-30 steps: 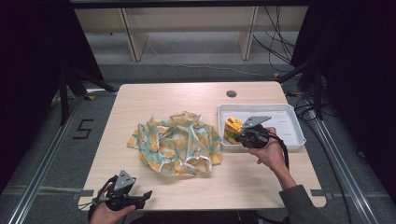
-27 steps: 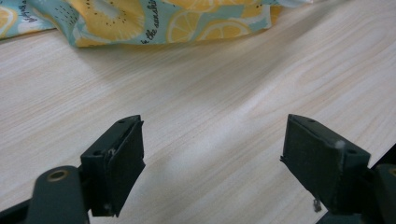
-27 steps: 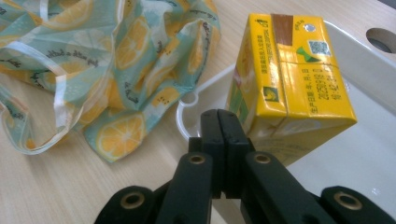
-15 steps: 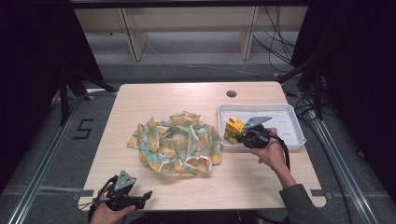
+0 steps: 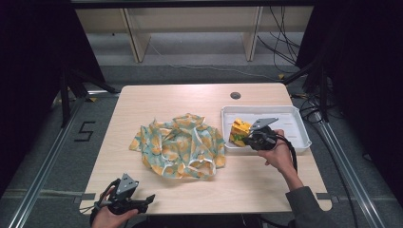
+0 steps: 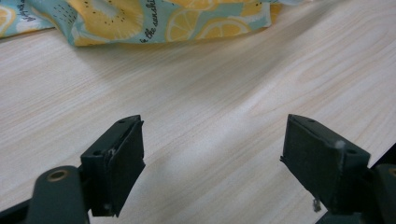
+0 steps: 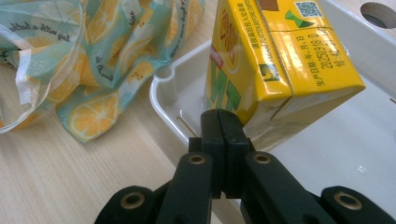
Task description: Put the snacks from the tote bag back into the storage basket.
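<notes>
A yellow drink carton [image 5: 239, 127] [image 7: 271, 60] leans tilted in the left end of a white tray [image 5: 294, 111] [image 7: 163, 93]. My right gripper [image 5: 244, 139] [image 7: 224, 119] is shut, its tips pressed together against the carton's lower corner just over the tray's rim; whether they pinch the carton I cannot tell. A crumpled lemon-print bag [image 5: 180, 145] [image 7: 93, 46] [image 6: 140, 18] lies in the middle of the table, left of the tray. My left gripper [image 5: 148, 200] [image 6: 212, 154] is open above bare wood at the front left edge, holding nothing.
The wooden table [image 5: 157, 102] has a round cable hole [image 5: 235, 95] behind the tray. The rest of the tray is bare. Dark floor, rails and cables surround the table, with a shelf frame beyond its far edge.
</notes>
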A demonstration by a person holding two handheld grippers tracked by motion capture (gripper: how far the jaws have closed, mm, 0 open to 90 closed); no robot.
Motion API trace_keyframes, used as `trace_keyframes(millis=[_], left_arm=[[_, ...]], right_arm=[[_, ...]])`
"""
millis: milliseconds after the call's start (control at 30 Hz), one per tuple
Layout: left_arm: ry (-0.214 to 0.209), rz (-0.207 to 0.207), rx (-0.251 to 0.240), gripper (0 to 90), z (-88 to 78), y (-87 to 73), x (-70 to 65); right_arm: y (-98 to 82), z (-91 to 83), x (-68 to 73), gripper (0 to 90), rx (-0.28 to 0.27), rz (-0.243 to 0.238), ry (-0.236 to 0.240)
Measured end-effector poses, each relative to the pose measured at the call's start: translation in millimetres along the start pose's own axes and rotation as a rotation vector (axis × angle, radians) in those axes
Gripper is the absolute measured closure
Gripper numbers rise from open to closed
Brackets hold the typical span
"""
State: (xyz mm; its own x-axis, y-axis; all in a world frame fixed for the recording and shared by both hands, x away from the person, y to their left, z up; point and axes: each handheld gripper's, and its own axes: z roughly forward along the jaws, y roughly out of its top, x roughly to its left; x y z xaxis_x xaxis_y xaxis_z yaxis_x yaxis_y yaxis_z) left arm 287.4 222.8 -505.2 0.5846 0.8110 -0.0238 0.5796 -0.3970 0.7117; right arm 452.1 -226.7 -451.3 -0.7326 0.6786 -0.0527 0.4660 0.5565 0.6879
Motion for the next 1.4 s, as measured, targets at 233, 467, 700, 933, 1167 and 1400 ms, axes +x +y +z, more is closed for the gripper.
trace_keyframes(millis=[233, 467, 700, 933, 1167, 1400], left_arm=[[0.000, 0.008, 0.008, 20.3, -0.3, 0.0, 0.2], [-0.002, 0.008, 0.008, 20.3, -0.2, -0.1, -0.1], [-0.005, 0.007, 0.007, 20.3, -0.2, 0.0, 0.0], [-0.005, 0.008, 0.007, 20.3, -0.3, 0.1, 0.3], [-0.006, 0.008, 0.023, 20.3, -1.5, -0.1, 1.7], [-0.001, 0.022, 0.022, 20.3, -2.1, 0.3, 2.4]], right_arm=[[-2.3, -3.0, -6.3, 90.0, 0.026, 0.014, -0.001], [-5.4, -2.2, -12.5, 90.0, 0.016, 0.026, -0.019], [-5.6, -5.2, -12.4, 90.0, 0.052, 0.058, -0.026], [-6.4, -5.3, -12.5, 90.0, 0.032, 0.054, -0.023], [0.0, -13.3, -2.7, 82.0, -0.048, 0.022, 0.009], [3.3, -20.3, 11.7, 63.8, -0.092, 0.046, 0.069]])
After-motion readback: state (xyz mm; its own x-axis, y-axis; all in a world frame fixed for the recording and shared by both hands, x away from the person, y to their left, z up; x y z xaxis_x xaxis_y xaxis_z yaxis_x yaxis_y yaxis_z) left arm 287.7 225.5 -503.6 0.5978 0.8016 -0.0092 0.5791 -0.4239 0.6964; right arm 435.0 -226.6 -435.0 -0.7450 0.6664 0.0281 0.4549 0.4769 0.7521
